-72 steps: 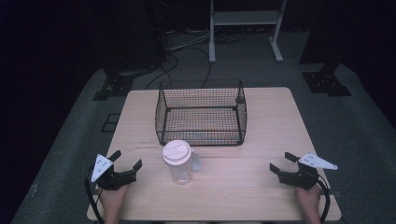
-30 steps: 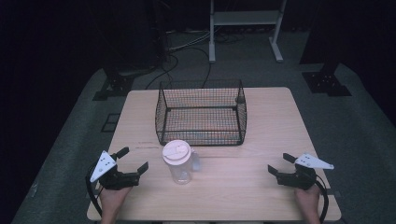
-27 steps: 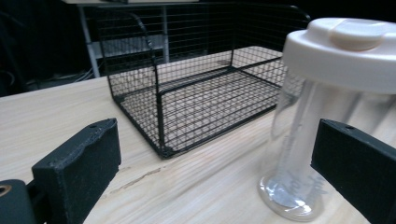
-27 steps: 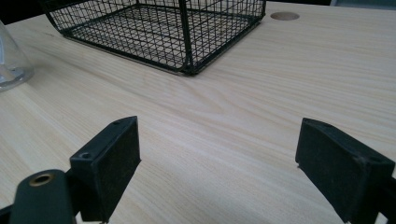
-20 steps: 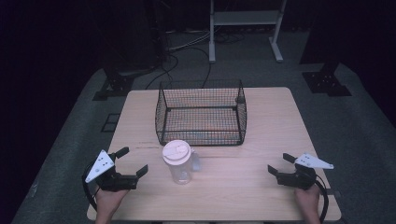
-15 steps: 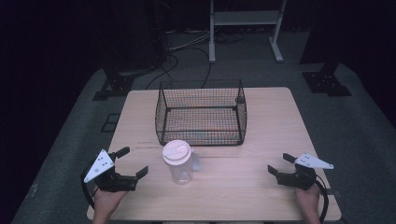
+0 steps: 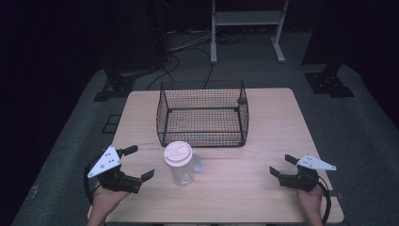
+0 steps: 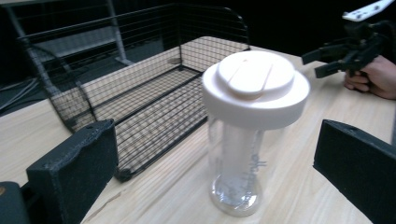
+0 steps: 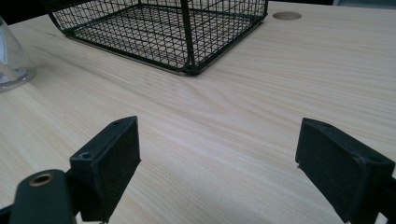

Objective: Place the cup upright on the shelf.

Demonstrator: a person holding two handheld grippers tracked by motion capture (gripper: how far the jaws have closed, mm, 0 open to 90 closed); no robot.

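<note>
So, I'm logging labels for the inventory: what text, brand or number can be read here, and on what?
Clear bottle: grey print runs up its side, too blurred to read.
Bottle's cream lid: no text.
Wire basket, wooden table: none.
Left hand-held gripper, right hand-held gripper: no markings legible.

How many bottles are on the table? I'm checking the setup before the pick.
1. The bottle stands upright, capped, in front of the basket, between the open left gripper and open right gripper. Nothing seems hidden.
</note>
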